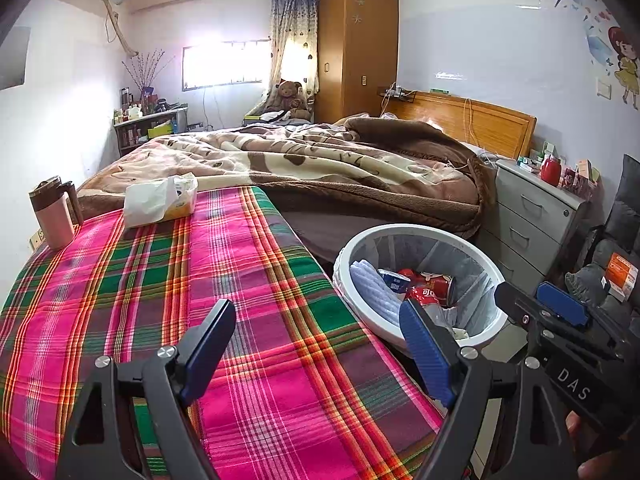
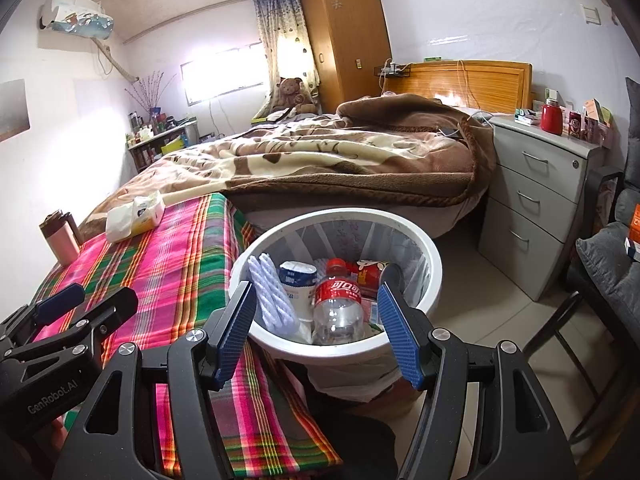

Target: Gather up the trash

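Now the bed (image 1: 320, 160) is seen filling the far half of both views, covered by a rumpled brown and cream blanket (image 2: 340, 152), with the wooden headboard (image 2: 460, 80) behind it. Nearer, the tabletop (image 1: 240, 300) is draped in a pink, green and orange plaid cloth; its near edge is cut off by the frame in both views. Beside the bed, a grey drawer cabinet (image 2: 536, 208) is topped with small items too small to be made out, apart from a red jar (image 2: 552, 118).

Just beside the tabletop's right edge, the white trash basket (image 2: 424, 248) is found, lined with a clear bag. Inside it, a clear plastic bottle with a red label (image 2: 338, 304) is seen upright, with a white cup (image 2: 298, 284) beside it, a ribbed white item (image 2: 272, 300) against the left wall and a red packet (image 2: 368, 276) behind. The basket's bottom is hidden by these things.

On the tabletop's far end, a tissue pack (image 1: 160, 200) is laid, and a pink lidded mug (image 1: 54, 212) is stood at the far left corner, well apart from the basket.

The right claw (image 2: 316, 332) is held wide, empty, above the basket's near rim. The left claw (image 1: 316, 352) is spread wide too, nothing gripped, over the tabletop's right edge.
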A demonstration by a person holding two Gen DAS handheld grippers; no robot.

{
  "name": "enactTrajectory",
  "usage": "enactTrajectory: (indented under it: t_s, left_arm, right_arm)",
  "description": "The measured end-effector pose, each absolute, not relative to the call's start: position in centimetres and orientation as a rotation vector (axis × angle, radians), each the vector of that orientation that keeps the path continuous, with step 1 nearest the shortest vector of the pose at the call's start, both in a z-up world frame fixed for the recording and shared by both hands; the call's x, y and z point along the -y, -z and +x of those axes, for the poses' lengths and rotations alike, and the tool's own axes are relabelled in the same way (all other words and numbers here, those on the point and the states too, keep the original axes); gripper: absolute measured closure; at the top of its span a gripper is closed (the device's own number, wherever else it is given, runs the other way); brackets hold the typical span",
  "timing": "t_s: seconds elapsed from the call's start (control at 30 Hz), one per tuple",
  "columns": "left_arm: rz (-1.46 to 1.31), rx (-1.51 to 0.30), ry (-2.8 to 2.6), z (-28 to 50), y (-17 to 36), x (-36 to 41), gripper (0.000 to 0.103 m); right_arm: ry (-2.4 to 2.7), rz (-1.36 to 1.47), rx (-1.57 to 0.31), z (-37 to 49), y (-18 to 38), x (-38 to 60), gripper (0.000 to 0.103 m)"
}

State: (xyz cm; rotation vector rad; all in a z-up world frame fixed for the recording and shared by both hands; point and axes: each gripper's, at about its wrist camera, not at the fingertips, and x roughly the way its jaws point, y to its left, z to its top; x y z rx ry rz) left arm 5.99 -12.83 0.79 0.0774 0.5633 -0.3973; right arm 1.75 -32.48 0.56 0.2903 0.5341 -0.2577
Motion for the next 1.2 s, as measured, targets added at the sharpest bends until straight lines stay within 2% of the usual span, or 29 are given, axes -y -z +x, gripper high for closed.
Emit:
enactTrajectory:
  t_s: [1.2]
  left_arm:
    - [0.075, -0.555, 0.395, 5.44, -1.40, 12.79, 0.018]
  right_arm:
    - [0.260, 0.288, -0.533, 1.73, -0.61, 32.42, 0.038]
